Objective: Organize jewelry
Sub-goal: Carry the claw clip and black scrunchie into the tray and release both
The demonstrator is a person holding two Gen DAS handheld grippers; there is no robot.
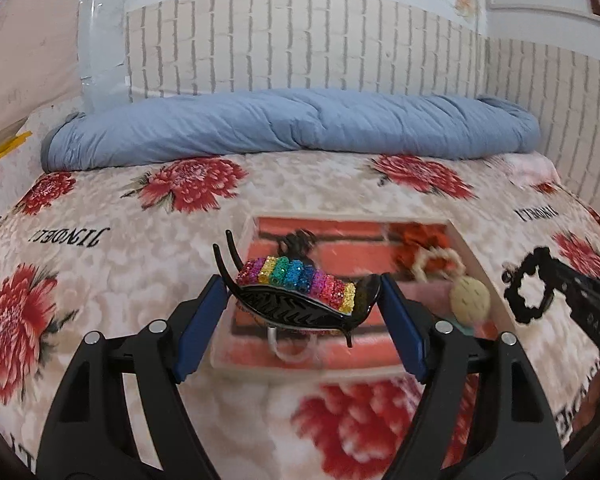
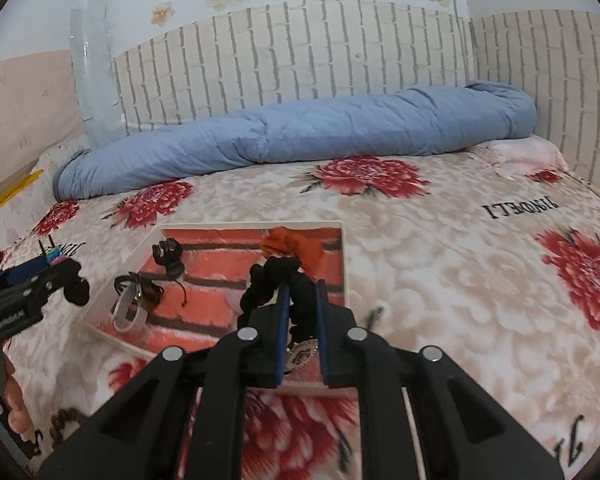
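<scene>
While both loads are carried above the tray [image 1: 476, 264], the step in hand is judged to be delivery into it, and each release is best made low over a bare patch of the tray floor. At left, the left gripper [image 1: 304, 312] is seen clamped endwise on a rainbow clip [image 1: 300, 292], its pads wide apart because the clip is long; the clip hangs over the tray's near left part. It should be lowered level before the pads are parted, so that the curved prongs do not catch the tray wall. Inside the tray, left to right, a black claw [image 2: 168, 256], a clear band [image 2: 128, 312], an orange scrunchie [image 2: 292, 246] and a cream beaded piece [image 1: 468, 296] are already laid; crowding on these should be avoided. At right, the right gripper [image 2: 302, 300] is seen nearly closed on a black scrunchie [image 2: 268, 284], held over the tray's right half with a small silver charm [image 2: 304, 350] dangling between the fingers. The charm is best let clear of the pads before opening.

The tray's near edge is hidden behind the fingers in both views. The cream piece is blurred, and its kind cannot be told. The dark beaded string [image 2: 62, 420] on the blanket [image 2: 440, 300] at lower left is cut off. Whether the charm is attached to the scrunchie cannot be told.
</scene>
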